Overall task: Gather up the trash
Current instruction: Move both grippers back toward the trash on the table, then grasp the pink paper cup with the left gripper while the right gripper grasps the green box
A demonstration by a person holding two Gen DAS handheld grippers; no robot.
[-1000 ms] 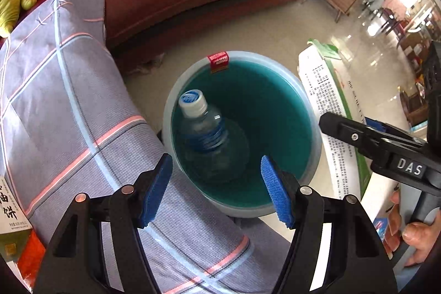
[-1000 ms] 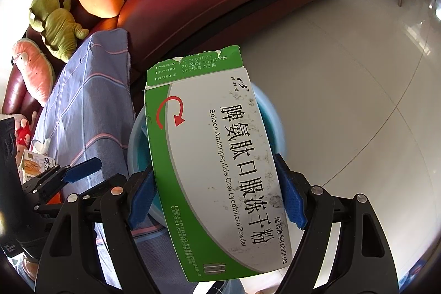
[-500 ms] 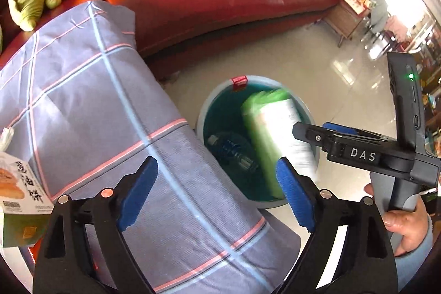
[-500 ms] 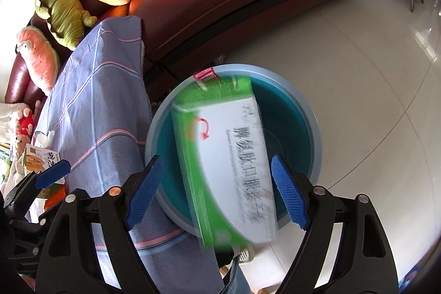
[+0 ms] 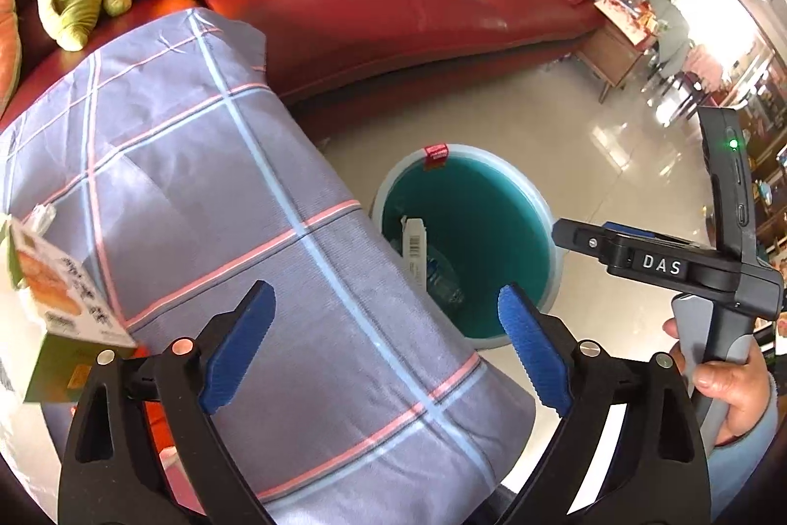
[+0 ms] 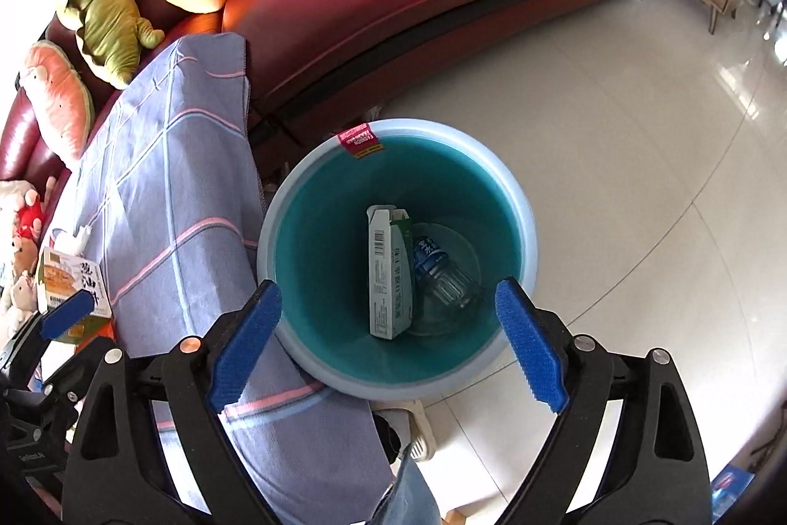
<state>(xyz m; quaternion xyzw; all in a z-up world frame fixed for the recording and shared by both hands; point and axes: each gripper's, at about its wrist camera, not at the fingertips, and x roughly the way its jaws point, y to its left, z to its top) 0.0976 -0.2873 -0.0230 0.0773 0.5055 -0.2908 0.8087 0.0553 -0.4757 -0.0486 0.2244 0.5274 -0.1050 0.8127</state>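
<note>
The medicine box (image 6: 388, 274) that the right gripper (image 6: 388, 338) was pinching 1 second ago is now lying inside the teal bin (image 6: 295, 200), leaning against the plastic bottle (image 6: 442, 279). Both the right gripper's jaws and the left gripper's (image 5: 388, 348) are standing spread, holding nothing. The plaid cloth (image 5: 196, 190) is hiding part of the bin from the left wrist view.

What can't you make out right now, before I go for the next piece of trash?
- Water bottle: right wrist view, its left side hidden behind the medicine box.
- Trash bin: left wrist view, near-left part covered by the plaid cloth.
- Snack box: left wrist view, blurred and cut by the frame edge.
</note>
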